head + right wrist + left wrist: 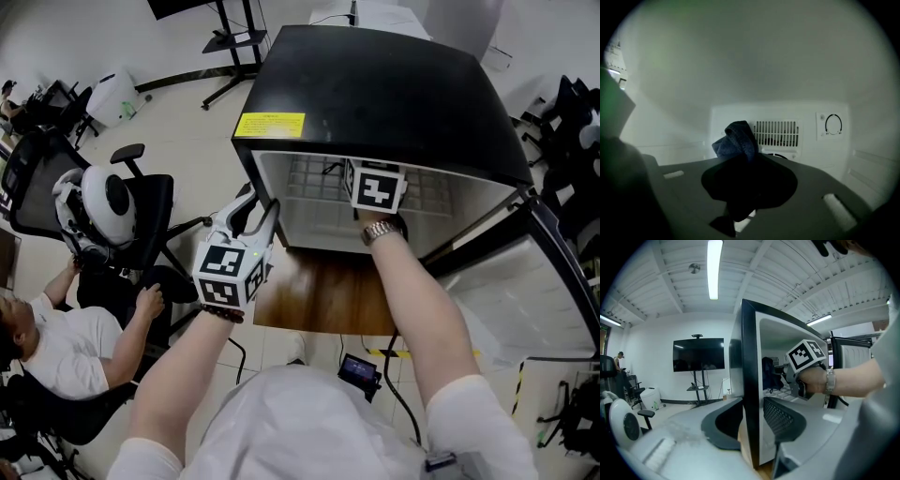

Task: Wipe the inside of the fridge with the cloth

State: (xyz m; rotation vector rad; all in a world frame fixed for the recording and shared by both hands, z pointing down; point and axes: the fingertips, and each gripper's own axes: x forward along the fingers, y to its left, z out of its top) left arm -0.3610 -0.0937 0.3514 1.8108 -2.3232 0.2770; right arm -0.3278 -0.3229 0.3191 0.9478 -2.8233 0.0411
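A small black fridge (375, 84) stands on a wooden table (319, 298) with its door swung open to the right. My right gripper (749, 185) reaches inside the white compartment, shut on a bunched dark blue cloth (738, 138) that sticks up past its tips. In the head view only its marker cube (376, 187) and the wrist with a watch show at the opening. My left gripper (752, 423) straddles the front edge of the fridge's left side wall (750, 357), one jaw against each face, at the opening's left corner (265, 208).
The fridge's back wall carries a vent grille (777, 133) and a thermostat dial (833, 124). A wire shelf (309, 178) lies inside. The open door (525, 281) hangs at the right. A seated person (56, 337), office chairs (141, 216) and a TV stand (230, 37) are at the left.
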